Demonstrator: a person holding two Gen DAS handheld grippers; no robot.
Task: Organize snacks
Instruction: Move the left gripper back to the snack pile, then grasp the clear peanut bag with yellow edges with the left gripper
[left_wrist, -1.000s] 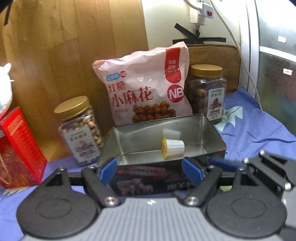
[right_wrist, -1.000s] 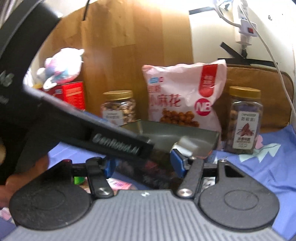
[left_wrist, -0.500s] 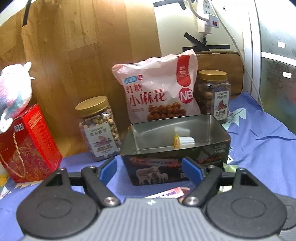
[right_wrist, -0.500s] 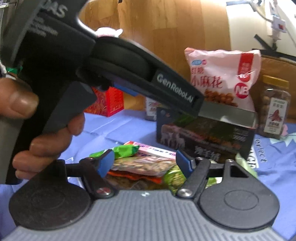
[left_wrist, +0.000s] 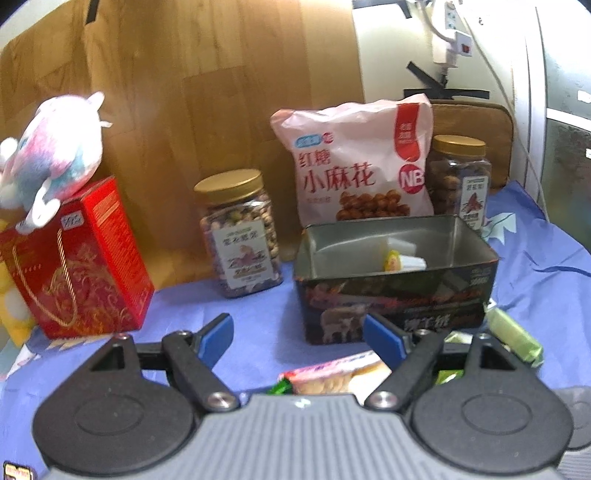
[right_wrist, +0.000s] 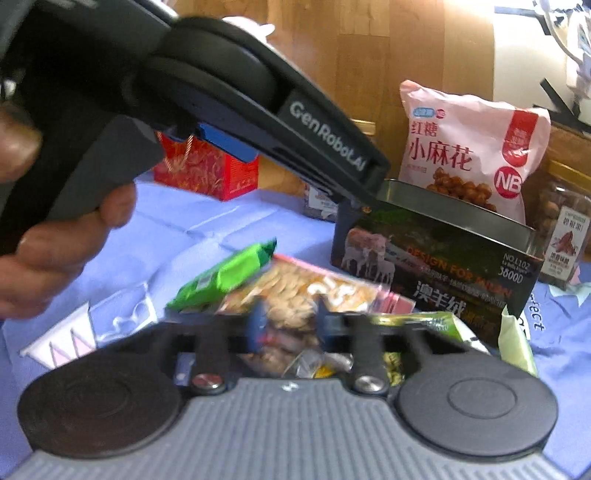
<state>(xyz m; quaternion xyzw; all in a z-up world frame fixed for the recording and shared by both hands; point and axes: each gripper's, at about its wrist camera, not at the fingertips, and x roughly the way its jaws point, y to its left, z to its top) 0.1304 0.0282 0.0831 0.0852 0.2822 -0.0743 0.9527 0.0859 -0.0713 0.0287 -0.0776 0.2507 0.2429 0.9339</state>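
An open dark tin stands on the blue cloth with a small jelly cup lying inside. My left gripper hovers open in front of the tin, nothing between its fingers. Loose snacks lie before the tin: a green packet, a clear packet of nuts and a pale green wrapper. My right gripper is low over this pile, its jaws closing, blurred, pinching the nut packet. A hand holds the left gripper's black body across the upper left of the right wrist view.
Behind the tin stand a pink snack bag and two gold-lidded jars, against a wooden board. A red gift box with a plush toy on top is at the left. Blue cloth covers the surface.
My left gripper has drawn back from the tin, staying open. My right gripper has dropped onto the snack pile and its fingers have come together on the nut packet.
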